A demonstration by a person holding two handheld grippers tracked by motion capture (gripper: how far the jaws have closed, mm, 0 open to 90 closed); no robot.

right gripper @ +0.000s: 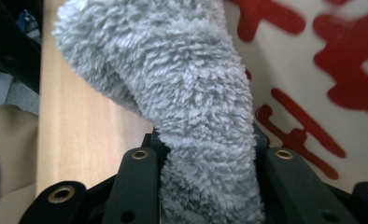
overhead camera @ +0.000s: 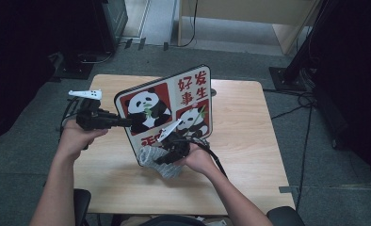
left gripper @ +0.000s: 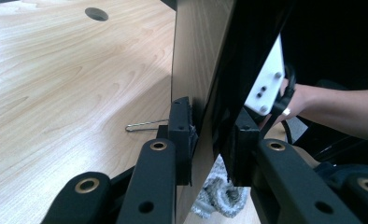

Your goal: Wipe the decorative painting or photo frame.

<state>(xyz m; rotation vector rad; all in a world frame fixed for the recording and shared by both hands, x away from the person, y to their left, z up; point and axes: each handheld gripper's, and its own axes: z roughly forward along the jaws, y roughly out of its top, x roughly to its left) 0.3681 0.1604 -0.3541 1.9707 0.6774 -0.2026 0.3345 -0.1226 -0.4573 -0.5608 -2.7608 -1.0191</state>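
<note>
One wood table (overhead camera: 249, 141), grey carpet (overhead camera: 315, 188).

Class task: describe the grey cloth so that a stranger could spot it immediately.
Find the wooden table, then the panda board held tilted above it. At the board's lower edge, the right gripper pinches a fluffy grey cloth, the one soft thing there.

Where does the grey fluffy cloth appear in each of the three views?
High view: grey fluffy cloth low centre, below the panda board.
Left gripper view: bottom centre, under the board's edge.
Right gripper view: centre, between the black jaws.
Shared landmark: the wooden table.
</note>
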